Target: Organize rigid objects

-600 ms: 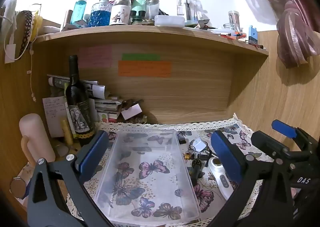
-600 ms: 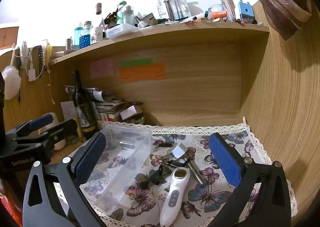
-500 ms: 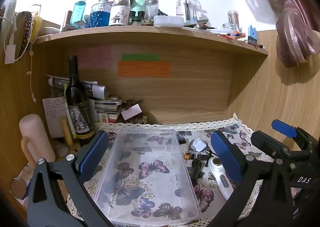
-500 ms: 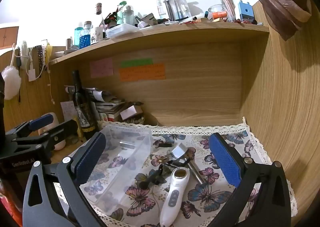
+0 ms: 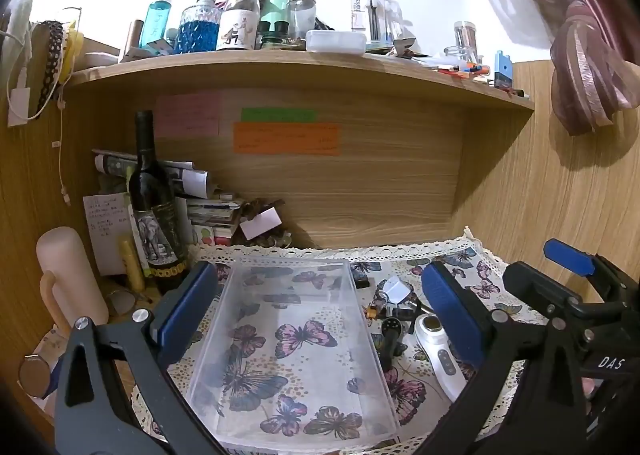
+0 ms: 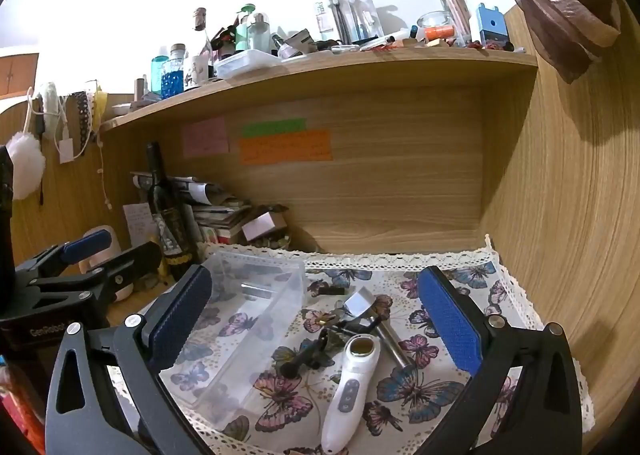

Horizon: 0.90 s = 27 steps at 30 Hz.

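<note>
A clear plastic bin (image 5: 296,335) lies on the butterfly cloth (image 6: 424,383), right below my left gripper (image 5: 317,275), which is open with nothing between its pads. To the bin's right lies a cluster of loose items: a white handheld device (image 6: 352,383), a metal tool with a flat head (image 6: 372,315), a black tool (image 6: 308,355) and a small black piece (image 6: 328,290). My right gripper (image 6: 315,279) hovers open above that cluster and holds nothing. Each gripper shows at the edge of the other's view: the right gripper (image 5: 560,279) and the left gripper (image 6: 112,255).
A dark wine bottle (image 5: 154,215), stacked papers (image 5: 208,211) and a pale pink cylinder (image 5: 68,275) crowd the left back corner. A wooden shelf (image 5: 304,67) loaded with bottles hangs overhead. A wooden wall (image 6: 560,215) closes the right side.
</note>
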Each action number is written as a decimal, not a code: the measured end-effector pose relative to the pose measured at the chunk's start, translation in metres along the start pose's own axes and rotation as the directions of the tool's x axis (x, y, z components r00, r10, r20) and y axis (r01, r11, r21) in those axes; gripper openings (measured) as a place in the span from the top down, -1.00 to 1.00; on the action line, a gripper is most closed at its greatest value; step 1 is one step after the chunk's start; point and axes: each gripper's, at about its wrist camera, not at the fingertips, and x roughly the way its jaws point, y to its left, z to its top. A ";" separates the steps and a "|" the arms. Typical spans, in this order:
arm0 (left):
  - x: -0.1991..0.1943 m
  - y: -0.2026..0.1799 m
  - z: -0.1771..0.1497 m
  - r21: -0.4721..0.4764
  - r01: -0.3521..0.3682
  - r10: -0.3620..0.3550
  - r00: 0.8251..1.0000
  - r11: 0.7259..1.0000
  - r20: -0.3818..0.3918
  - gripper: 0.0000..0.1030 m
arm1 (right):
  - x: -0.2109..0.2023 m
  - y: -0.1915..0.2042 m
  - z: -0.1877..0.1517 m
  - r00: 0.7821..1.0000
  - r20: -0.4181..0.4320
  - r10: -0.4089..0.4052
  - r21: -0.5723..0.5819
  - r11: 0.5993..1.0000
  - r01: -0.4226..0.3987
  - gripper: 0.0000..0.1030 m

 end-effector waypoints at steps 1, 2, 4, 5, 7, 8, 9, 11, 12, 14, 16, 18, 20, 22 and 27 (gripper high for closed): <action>0.000 -0.001 0.000 -0.001 0.002 -0.002 1.000 1.000 -0.001 -1.00 | 0.001 0.000 0.000 1.000 0.000 0.001 0.000 1.000 -0.001 -1.00; -0.001 0.000 0.000 -0.002 0.002 -0.002 1.000 1.000 0.000 -1.00 | 0.001 0.000 0.000 1.000 0.000 0.001 -0.001 1.000 -0.001 -1.00; 0.000 -0.001 0.000 -0.006 0.006 -0.006 1.000 1.000 0.002 -1.00 | 0.000 0.000 -0.001 1.000 0.001 0.000 0.000 1.000 0.000 -1.00; 0.001 -0.002 -0.001 -0.007 0.006 -0.006 1.000 1.000 0.003 -1.00 | 0.000 -0.001 -0.001 1.000 0.000 0.001 -0.001 1.000 -0.001 -1.00; 0.001 0.000 -0.001 -0.008 0.004 -0.004 1.000 1.000 0.002 -1.00 | 0.000 0.001 -0.001 1.000 0.001 0.001 -0.001 1.000 -0.001 -1.00; 0.001 0.002 -0.001 -0.011 0.008 -0.008 1.000 1.000 0.005 -1.00 | 0.000 0.002 0.000 1.000 0.001 0.000 -0.003 1.000 0.000 -1.00; 0.000 0.003 -0.001 -0.011 0.010 -0.009 1.000 1.000 0.006 -1.00 | 0.000 0.002 -0.001 1.000 0.001 0.001 -0.003 1.000 -0.001 -1.00; 0.000 0.003 -0.001 -0.009 0.009 -0.009 1.000 1.000 0.008 -1.00 | -0.001 0.002 0.001 1.000 0.003 0.000 -0.007 1.000 0.000 -1.00; 0.000 0.003 -0.001 -0.009 0.010 -0.010 1.000 1.000 0.009 -1.00 | -0.001 0.002 0.001 1.000 0.002 0.000 -0.009 1.000 0.000 -1.00; 0.000 0.003 -0.001 -0.011 0.009 -0.009 1.000 1.000 0.009 -1.00 | 0.000 0.002 0.000 1.000 0.003 0.000 -0.012 1.000 0.000 -1.00; 0.000 0.003 -0.001 -0.011 0.011 -0.010 1.000 1.000 0.009 -1.00 | 0.000 0.002 0.000 1.000 0.003 0.000 -0.012 1.000 0.000 -1.00; -0.001 0.003 -0.001 -0.011 0.010 -0.009 1.000 1.000 0.008 -1.00 | 0.000 0.003 0.000 1.000 0.004 -0.001 -0.012 1.000 0.001 -1.00; -0.001 0.003 -0.001 -0.016 0.012 -0.012 1.000 1.000 0.004 -1.00 | 0.000 0.003 0.001 1.000 0.005 0.000 -0.011 1.000 0.000 -1.00; 0.000 0.003 -0.001 -0.017 0.013 -0.013 1.000 1.000 0.001 -1.00 | -0.001 0.004 0.001 1.000 0.008 0.000 -0.010 1.000 0.001 -1.00; 0.000 0.004 -0.001 -0.017 0.014 -0.014 1.000 1.000 0.001 -1.00 | -0.003 0.004 0.002 1.000 0.021 -0.003 -0.006 1.000 0.003 -1.00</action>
